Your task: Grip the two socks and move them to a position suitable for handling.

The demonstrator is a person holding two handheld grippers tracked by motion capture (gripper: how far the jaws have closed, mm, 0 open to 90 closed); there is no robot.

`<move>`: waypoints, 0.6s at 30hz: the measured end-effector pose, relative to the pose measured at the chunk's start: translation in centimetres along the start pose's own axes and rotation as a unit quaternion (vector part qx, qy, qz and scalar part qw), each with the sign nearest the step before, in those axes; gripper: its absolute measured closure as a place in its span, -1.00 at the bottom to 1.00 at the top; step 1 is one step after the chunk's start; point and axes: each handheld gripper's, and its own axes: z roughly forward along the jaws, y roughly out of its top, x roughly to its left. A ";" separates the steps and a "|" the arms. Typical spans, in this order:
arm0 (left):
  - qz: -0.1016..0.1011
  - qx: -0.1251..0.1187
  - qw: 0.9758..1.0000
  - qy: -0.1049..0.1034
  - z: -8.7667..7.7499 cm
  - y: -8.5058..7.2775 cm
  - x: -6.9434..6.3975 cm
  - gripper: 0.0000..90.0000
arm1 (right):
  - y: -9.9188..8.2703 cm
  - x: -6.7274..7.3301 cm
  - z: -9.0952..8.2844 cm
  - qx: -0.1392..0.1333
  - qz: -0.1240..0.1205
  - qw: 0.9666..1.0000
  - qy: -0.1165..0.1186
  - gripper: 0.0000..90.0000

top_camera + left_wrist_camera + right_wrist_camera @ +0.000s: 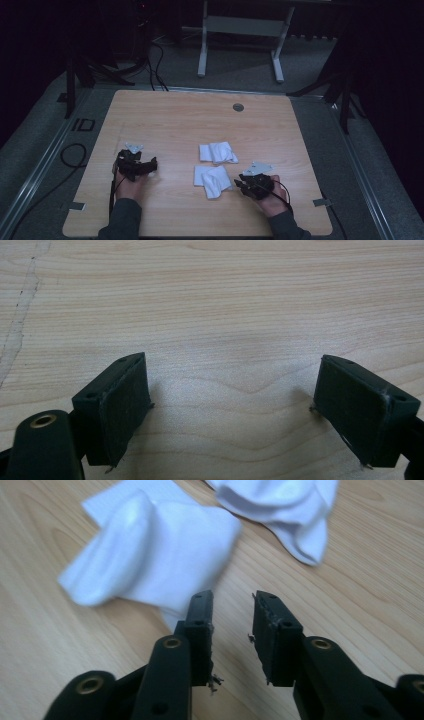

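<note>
With two white cloths [216, 167] mid-table, the right gripper [232, 625] — jaws slightly apart, empty — sits beside the nearer cloth [150, 555] and should probably pinch one edge cleanly, while the left gripper [230, 405] gapes wide over bare table [225, 300].

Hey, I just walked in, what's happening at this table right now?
A person sits at a wooden table with a gripper in each hand. Two crumpled white cloths lie near the middle, the nearer cloth and the farther cloth. The right gripper is open, empty, right beside the nearer cloth's edge. The left gripper is wide open over bare wood. Nothing is held.
</note>
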 end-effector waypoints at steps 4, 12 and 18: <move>0.000 0.000 1.000 0.000 0.0 0.0 0.0 -0.68 | 0.6 0.7 0.2 -0.004 -0.001 1.000 0.021 0.46; 0.000 -0.001 1.000 0.000 0.0 0.0 0.0 -0.68 | 2.0 2.5 1.0 -0.004 -0.011 0.999 0.050 0.36; 0.000 -0.001 1.000 0.000 0.0 0.0 0.0 -0.68 | 2.6 3.5 2.0 0.009 -0.015 0.998 0.064 0.32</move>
